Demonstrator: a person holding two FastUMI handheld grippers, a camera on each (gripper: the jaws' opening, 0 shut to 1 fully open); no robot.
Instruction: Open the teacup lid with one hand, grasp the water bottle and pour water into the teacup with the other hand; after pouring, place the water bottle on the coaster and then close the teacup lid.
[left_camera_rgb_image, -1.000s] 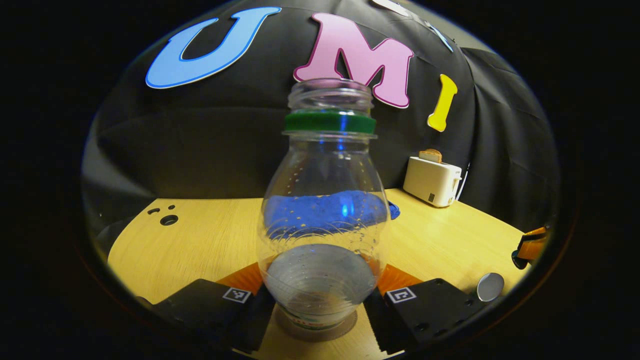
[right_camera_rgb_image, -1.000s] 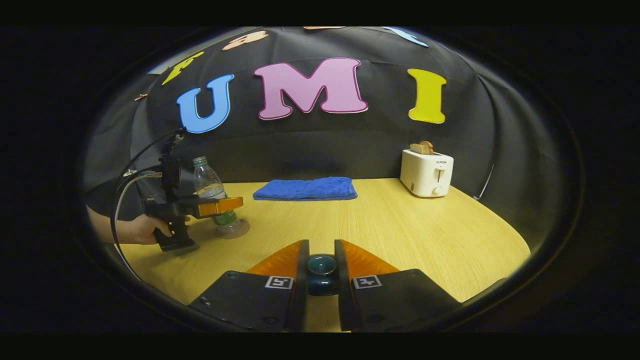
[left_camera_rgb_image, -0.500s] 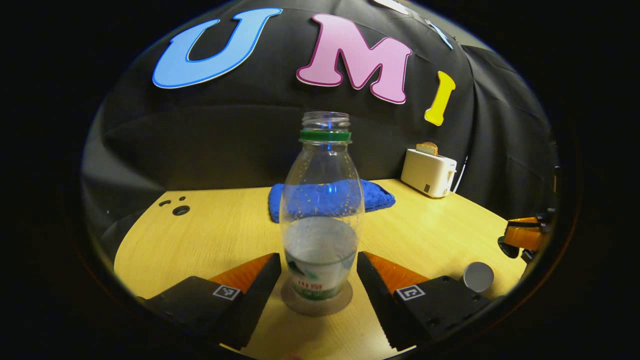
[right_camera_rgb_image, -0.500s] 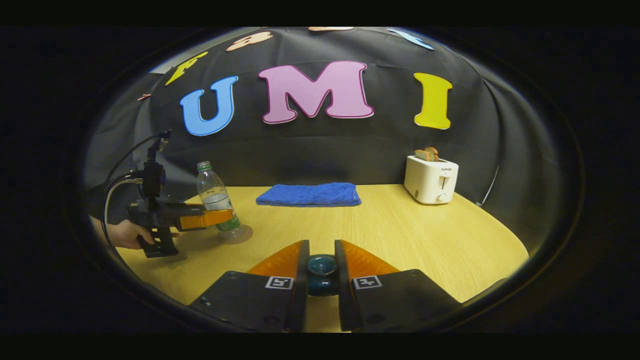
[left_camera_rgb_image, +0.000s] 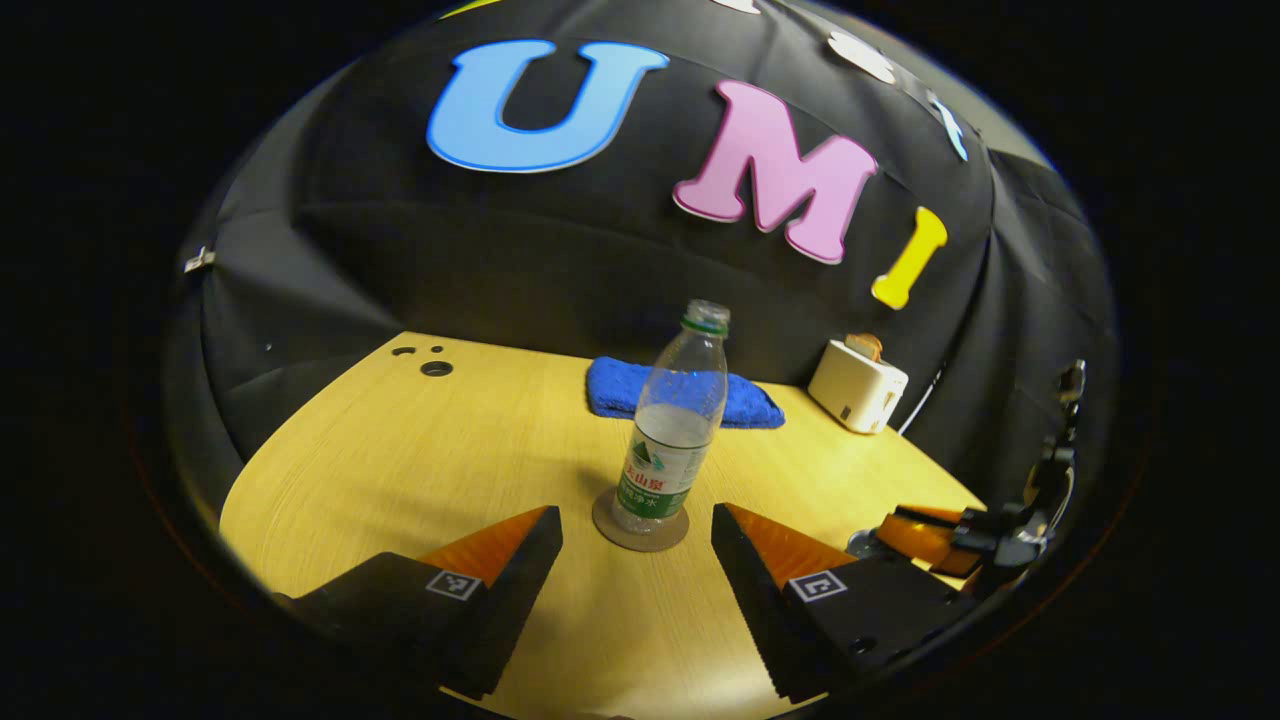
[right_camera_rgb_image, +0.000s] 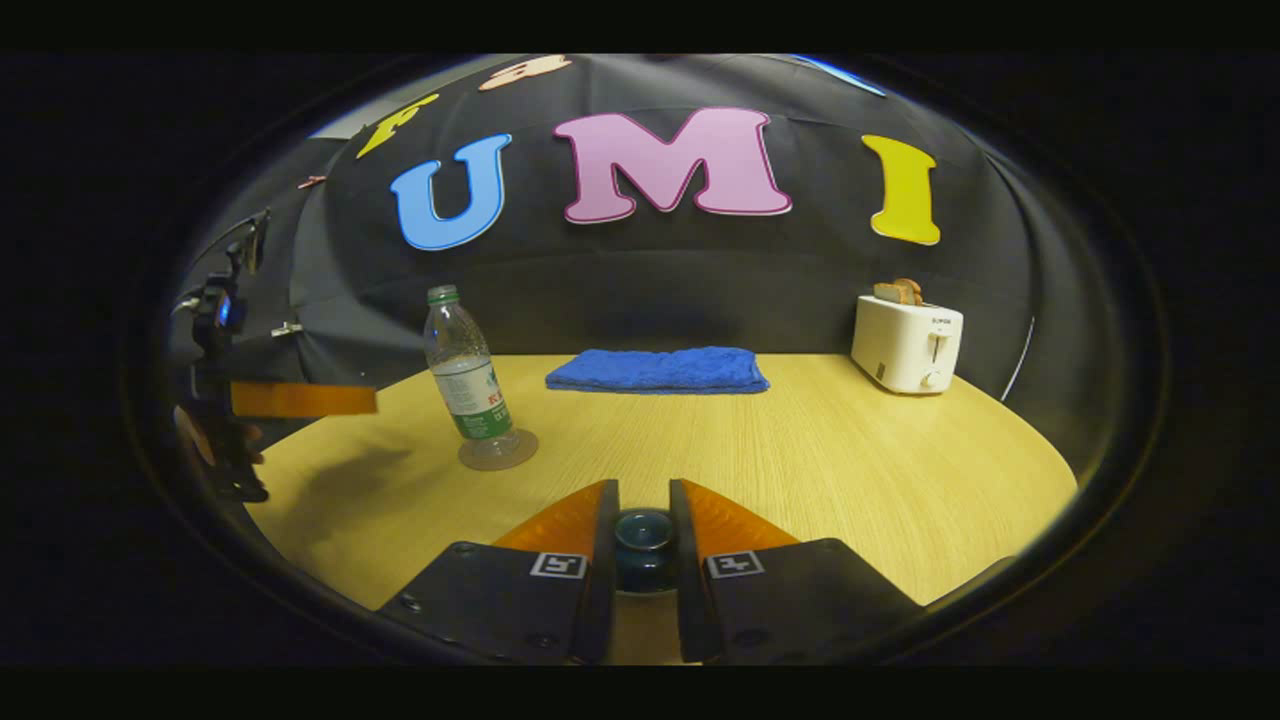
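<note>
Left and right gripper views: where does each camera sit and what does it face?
Left gripper view: rides the open left gripper, facing the bottle on its coaster; own fingers at bottom.
Right gripper view: rides the right gripper, shut on the lid knob, facing the table.
Shared: bottle, towel, toaster.

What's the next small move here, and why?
Probably lower the right gripper to set the teacup lid back on the cup. The water bottle already stands upright on the coaster, and the left gripper is open and clear of it, so closing the lid, shut between the right fingers, is what remains.
</note>
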